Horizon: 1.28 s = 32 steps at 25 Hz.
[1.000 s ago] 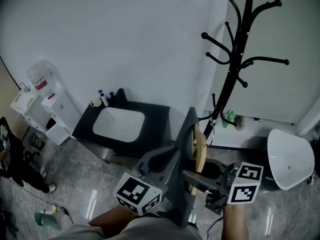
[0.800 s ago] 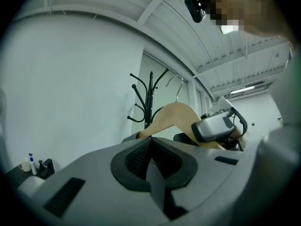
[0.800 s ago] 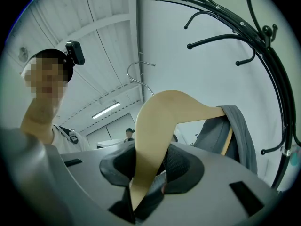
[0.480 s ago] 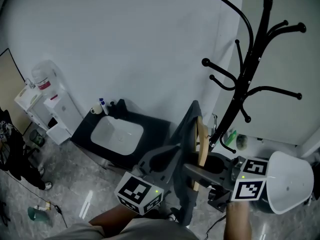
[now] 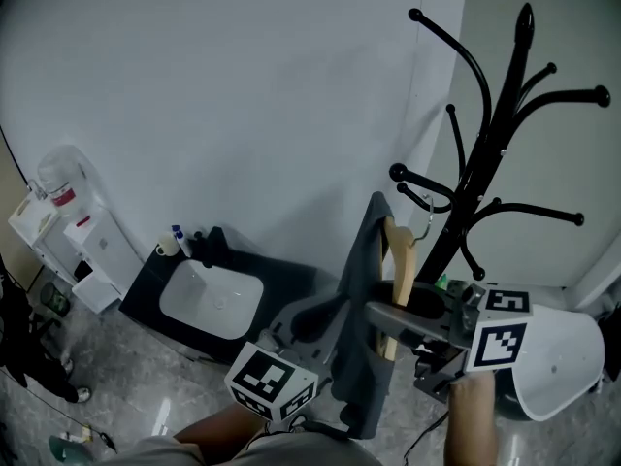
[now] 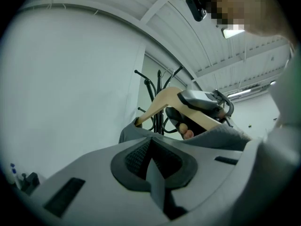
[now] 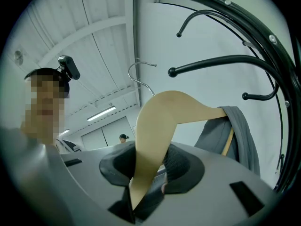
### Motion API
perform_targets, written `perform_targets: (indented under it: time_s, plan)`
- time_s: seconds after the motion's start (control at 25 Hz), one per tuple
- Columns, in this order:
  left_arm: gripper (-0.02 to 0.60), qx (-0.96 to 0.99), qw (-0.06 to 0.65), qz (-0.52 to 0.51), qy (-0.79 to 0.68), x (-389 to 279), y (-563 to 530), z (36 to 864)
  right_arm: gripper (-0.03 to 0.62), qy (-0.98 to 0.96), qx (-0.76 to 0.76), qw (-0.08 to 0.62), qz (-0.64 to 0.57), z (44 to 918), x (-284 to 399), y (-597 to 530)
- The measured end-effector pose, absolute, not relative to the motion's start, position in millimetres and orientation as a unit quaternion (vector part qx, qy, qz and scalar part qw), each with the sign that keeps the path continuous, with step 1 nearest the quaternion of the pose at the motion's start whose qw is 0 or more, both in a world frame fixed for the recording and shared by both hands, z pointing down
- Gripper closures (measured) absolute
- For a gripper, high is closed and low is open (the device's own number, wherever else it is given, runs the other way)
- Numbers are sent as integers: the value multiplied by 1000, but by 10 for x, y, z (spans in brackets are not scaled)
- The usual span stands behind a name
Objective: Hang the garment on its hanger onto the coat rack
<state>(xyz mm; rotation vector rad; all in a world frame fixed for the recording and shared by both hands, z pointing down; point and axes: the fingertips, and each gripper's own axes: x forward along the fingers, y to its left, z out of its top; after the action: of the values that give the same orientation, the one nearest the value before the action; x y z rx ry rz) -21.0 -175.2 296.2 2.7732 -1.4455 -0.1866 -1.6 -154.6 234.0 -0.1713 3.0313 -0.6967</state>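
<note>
The left gripper (image 6: 153, 164) has its jaws shut tight on a fold of the grey garment (image 5: 361, 289). If it pulls down or sideways while the load goes up, the cloth could slide off the hanger (image 5: 398, 265).

The right gripper (image 7: 148, 168) pinches one wooden arm of the hanger, not the middle. Held so far to one side, the hanger could tip or turn in the pads. Then the wire hook (image 7: 141, 72) would point the wrong way.

The hook is near the coat rack (image 5: 490, 153), at about 8 o'clock from the middle of the pole. It is not on any arm yet. The nearest rack arm (image 5: 419, 181) ends in a round ball, so the hook likely has to go up and over it. If it comes in too low, it could bump the arm and push the rack. It could also catch only the tip and slip off once the jaws let go.

In the head view a water jug (image 5: 60, 178) sits on a white stand at 9 o'clock. It is too blurry to tell how full it is. The white sink (image 5: 194, 289) looks empty, and a small cup (image 5: 163, 250) and little bottles (image 5: 181, 241) stand at its 10 o'clock. A white bin (image 5: 558, 357) at 4 o'clock, just right of the right gripper, looks bare inside.
</note>
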Motion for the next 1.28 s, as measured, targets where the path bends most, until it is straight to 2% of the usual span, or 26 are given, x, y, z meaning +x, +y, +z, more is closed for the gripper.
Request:
perform_targets:
  time_s: [0.4,0.72,1.0,1.28]
  plan:
    - [577,896,12,-67,-439,-261,-2192,2964,451,966,-80,26,-244,2335,-134,-2151]
    - [575,899,28,-59,-432,-237,-2373,3102,451,955,-113,35,-272,2674,-42,-2449]
    - [575,904,42,-51,-423,-162,-2441,3235,451,937,-211,55,-274,2881,226,-2788]
    - [575,909,46,-50,-412,-76,-2434,3260,445,912,-331,19,-240,3089,444,-2978]
